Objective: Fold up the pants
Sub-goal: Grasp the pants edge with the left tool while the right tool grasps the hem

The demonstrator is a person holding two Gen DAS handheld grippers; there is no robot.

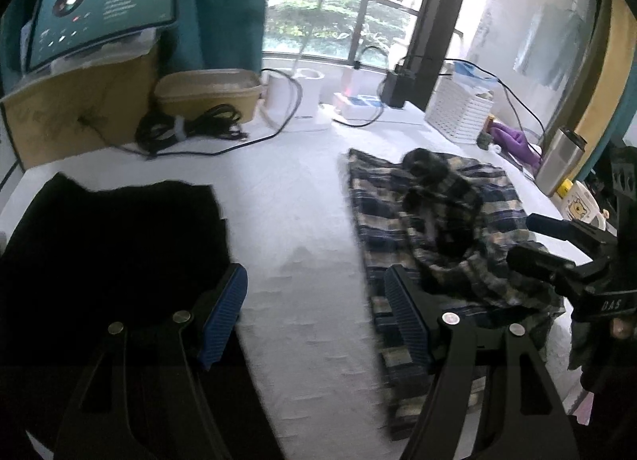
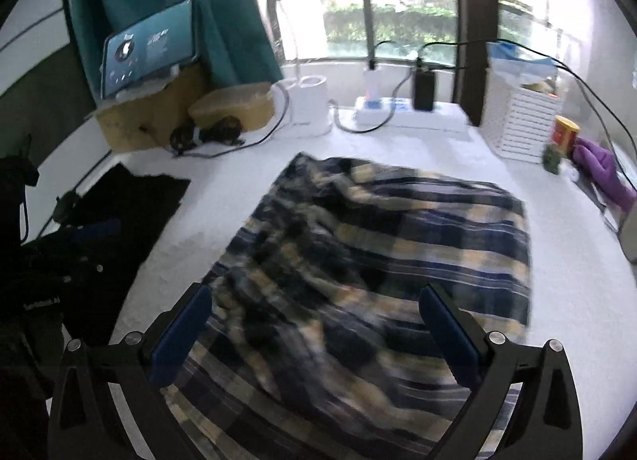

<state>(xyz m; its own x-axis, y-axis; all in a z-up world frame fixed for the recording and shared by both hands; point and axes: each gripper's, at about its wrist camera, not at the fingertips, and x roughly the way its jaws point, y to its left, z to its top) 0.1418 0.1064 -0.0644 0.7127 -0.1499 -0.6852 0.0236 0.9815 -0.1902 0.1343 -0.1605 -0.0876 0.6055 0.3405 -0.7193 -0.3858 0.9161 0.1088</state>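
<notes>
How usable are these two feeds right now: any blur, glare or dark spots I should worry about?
Left wrist view: the window is blown out, the black garment shows no detail, and the plaid pants are fairly sharp. Right wrist view: motion blur smears the plaid pants near the right gripper; the window glares here too.

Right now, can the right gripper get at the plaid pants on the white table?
Probably yes. The right gripper is open right above the plaid pants, nothing lying between them. The left gripper is off to the side.
</notes>
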